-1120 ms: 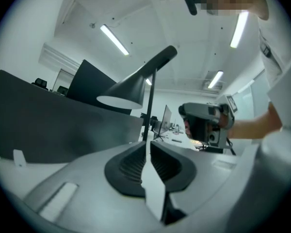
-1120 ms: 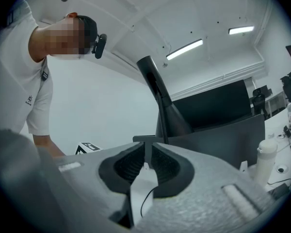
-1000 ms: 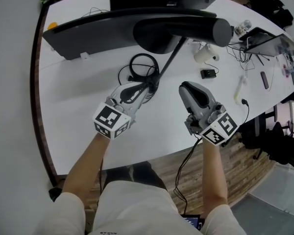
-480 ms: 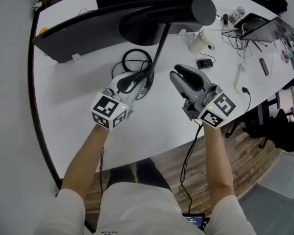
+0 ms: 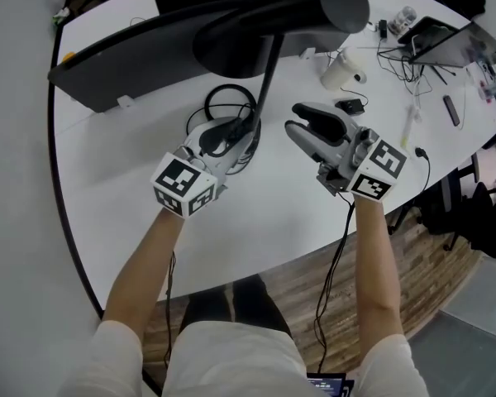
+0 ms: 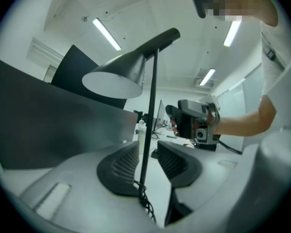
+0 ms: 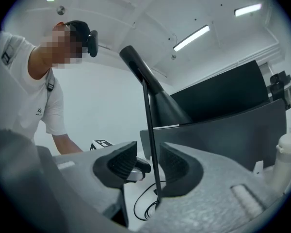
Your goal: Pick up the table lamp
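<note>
Curved monitor (image 5: 124,60) stands on white table (image 5: 256,213).

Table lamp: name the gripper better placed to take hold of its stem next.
Left. The left gripper has the stem between its jaws, which have just been opening. The right gripper, jaws also just opening, stands off to the stem's side, clear of it.

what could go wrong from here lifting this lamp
1. The left gripper has just been opening its jaws. The thin stem of the lamp stands between them ungripped, and such a thin rod may slip or swivel once clamped.
2. The shade overhangs high beside the monitor, so the top-heavy lamp could tip into it.
3. The coiled cord lying by the left gripper may snag.
</note>
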`<state>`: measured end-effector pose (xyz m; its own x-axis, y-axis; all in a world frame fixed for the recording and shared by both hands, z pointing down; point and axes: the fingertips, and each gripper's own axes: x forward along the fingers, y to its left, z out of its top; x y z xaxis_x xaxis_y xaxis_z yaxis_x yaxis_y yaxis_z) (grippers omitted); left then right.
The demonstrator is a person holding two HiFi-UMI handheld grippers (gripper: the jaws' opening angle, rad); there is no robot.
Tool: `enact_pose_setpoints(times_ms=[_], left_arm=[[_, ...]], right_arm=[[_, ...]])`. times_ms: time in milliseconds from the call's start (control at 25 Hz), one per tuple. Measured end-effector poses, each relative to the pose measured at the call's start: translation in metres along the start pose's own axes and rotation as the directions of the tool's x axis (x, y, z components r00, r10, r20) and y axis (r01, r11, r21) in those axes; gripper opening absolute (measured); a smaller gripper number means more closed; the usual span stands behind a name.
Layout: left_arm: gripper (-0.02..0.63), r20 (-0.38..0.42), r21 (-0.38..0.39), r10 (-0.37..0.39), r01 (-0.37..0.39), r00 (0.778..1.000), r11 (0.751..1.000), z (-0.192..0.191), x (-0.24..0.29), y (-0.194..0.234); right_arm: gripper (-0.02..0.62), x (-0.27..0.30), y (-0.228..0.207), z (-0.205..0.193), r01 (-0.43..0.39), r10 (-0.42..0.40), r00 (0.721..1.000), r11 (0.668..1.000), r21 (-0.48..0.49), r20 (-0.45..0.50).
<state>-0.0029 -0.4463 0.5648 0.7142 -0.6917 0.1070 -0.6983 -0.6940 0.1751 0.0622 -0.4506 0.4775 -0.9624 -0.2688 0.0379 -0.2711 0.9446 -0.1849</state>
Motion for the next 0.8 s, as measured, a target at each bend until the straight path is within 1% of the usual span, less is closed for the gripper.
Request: enact_pose_setpoints(times_ms=[40,80,280,440,600,800], left_arm=[[0.122,-0.001,0.001,-0.003,0.003,1.000,1.000,-0.001,0.002,0.000],[0.128,-0.002,0.001,-0.006,0.006,1.000,1.000,-0.002,0.004,-0.001],[0.141,-0.018,-0.003,-0.004,0.004,1.000,1.000,-0.011,0.015,-0.004],[0.143,-0.027,-0.005,0.000,0.000,1.000,1.000,-0.020,0.024,-0.001],[0.140,-0.044,-0.008,0.009,-0.009,0.999,1.000,-0.032,0.030,0.003],[0.116,-0.061,-0.012,0.011,-0.012,0.998,1.000,-0.042,0.033,0.007]], right_arm=[[0.154,0.002,-0.003,0.001,-0.010,0.010,1.000,1.000,0.007,0.002],[0.160,0.004,-0.005,0.001,-0.022,0.022,1.000,1.000,0.011,0.002],[0.161,0.024,-0.007,-0.005,-0.123,0.124,0.992,0.992,0.030,-0.027],[0.161,0.042,-0.010,-0.001,-0.182,0.182,0.982,0.983,0.012,-0.050],[0.160,0.054,-0.008,0.006,-0.231,0.230,0.972,0.973,-0.006,-0.056],[0.160,0.058,-0.001,0.018,-0.291,0.290,0.956,0.957,-0.015,-0.043]])
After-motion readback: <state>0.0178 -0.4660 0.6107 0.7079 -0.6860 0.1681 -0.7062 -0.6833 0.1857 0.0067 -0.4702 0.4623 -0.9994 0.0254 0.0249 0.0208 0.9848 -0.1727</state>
